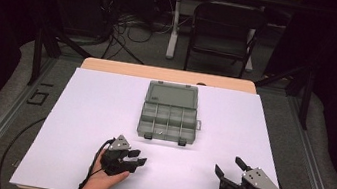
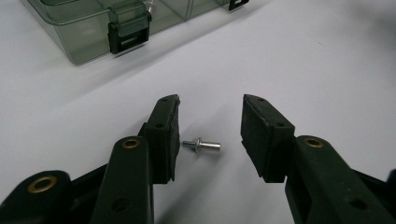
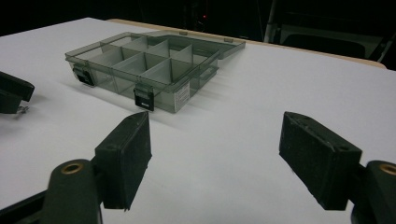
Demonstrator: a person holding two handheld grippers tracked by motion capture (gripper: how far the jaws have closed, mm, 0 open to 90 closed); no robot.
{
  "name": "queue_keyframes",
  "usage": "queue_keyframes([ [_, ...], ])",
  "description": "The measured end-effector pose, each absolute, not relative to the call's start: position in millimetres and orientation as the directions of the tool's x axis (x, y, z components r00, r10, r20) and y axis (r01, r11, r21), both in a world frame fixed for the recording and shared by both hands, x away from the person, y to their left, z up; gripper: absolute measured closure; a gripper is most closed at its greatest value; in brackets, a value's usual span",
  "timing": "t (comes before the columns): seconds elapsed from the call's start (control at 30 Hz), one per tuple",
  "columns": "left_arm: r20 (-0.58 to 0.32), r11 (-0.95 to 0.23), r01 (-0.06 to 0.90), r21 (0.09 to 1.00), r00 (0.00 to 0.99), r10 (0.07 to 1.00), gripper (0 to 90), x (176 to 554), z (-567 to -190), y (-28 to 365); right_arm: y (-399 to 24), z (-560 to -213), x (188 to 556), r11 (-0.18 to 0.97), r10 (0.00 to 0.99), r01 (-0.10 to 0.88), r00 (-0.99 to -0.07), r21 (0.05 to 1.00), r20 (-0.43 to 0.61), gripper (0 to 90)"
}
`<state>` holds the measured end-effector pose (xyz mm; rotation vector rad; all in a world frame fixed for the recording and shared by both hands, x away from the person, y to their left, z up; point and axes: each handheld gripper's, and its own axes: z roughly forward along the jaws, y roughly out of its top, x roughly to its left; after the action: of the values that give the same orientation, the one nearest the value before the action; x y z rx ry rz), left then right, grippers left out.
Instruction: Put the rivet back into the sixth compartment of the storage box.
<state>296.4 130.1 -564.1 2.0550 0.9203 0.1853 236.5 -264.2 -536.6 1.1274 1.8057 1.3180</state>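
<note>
A small silver rivet-like screw [image 2: 203, 145] lies on its side on the white table sheet [image 1: 102, 115]. My left gripper [image 2: 210, 99] is low over it with one jaw on each side; the left pad [image 2: 170, 135] is right at the screw's tip and the right pad stands apart, so the gripper is open. In the high view the left gripper [image 1: 141, 157] sits near the table's front, left of centre. A clear grey compartment box [image 1: 165, 135] lies at the centre with its lid folded back flat. My right gripper [image 1: 228, 164] rests open at the front right, nothing between its jaws [image 3: 215, 116].
The box [image 3: 116, 88] has several compartments that look empty, and two black latches on its near wall [image 2: 84, 46]. A black chair [image 1: 224, 29] and floor cables stand beyond the table's far edge. Bare white sheet lies between the box and both grippers.
</note>
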Motion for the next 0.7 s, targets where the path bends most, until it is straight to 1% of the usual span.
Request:
queue_keyframes([
  [0.1,-0.186,-0.370,0.543,0.754,0.717,0.672,59.4,297.0,-565.2,129.8,-264.2,-536.5,236.4,0.134,0.899,0.272,-0.438,0.953,-0.002,24.8],
  [0.3,-0.204,-0.365,0.556,0.747,0.714,0.670,62.4,297.2,-565.6,131.0,-264.4,-536.4,236.3,0.134,0.900,0.274,-0.437,0.952,-0.001,24.9],
  [0.43,-0.187,-0.383,0.549,0.743,0.720,0.668,64.8,297.7,-566.6,130.3,-264.6,-536.4,236.4,0.136,0.898,0.277,-0.439,0.951,-0.001,24.9],
  [0.5,-0.201,-0.373,0.560,0.740,0.714,0.671,65.0,297.2,-567.5,129.4,-264.9,-536.4,236.5,0.135,0.899,0.275,-0.438,0.952,-0.001,25.0],
  [0.7,-0.188,-0.380,0.555,0.740,0.713,0.676,68.5,296.7,-567.8,129.5,-264.9,-536.4,236.4,0.126,0.899,0.280,-0.437,0.952,0.010,25.0],
])
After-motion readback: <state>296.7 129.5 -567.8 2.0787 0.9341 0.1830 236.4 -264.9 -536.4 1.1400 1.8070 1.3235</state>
